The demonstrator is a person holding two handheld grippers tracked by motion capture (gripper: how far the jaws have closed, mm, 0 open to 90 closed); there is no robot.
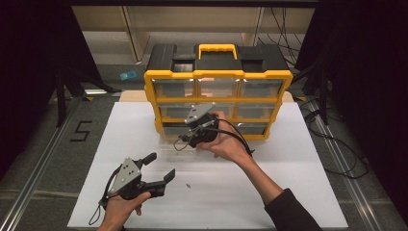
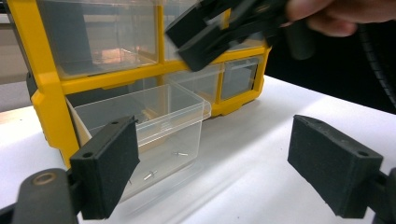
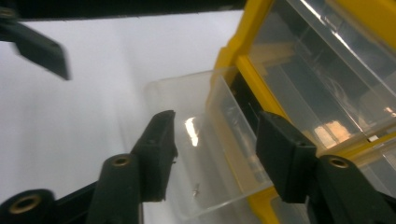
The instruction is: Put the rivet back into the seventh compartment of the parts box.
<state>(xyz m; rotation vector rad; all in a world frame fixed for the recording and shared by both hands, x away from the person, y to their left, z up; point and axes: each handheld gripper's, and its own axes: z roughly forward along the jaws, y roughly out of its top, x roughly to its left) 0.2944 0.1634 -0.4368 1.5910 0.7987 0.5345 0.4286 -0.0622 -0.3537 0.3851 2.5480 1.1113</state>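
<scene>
Clear plastic drawer (image 2: 154,130) stands pulled out of the yellow-framed organiser cabinet (image 1: 217,77), bottom-left bay. Right gripper (image 3: 215,154) hovers directly above it, jaws apart, empty. Left gripper (image 1: 161,168) sits open, farther out front of the cabinet, empty. Small metal screws (image 2: 149,176) lie inside the drawer.

A white bench (image 1: 288,192) stands on a grey floor (image 1: 43,159) marked with a black "5" (image 1: 81,130), while a small blue item (image 1: 128,75) (too small to identify) and black cables (image 1: 346,163) lie beyond.
</scene>
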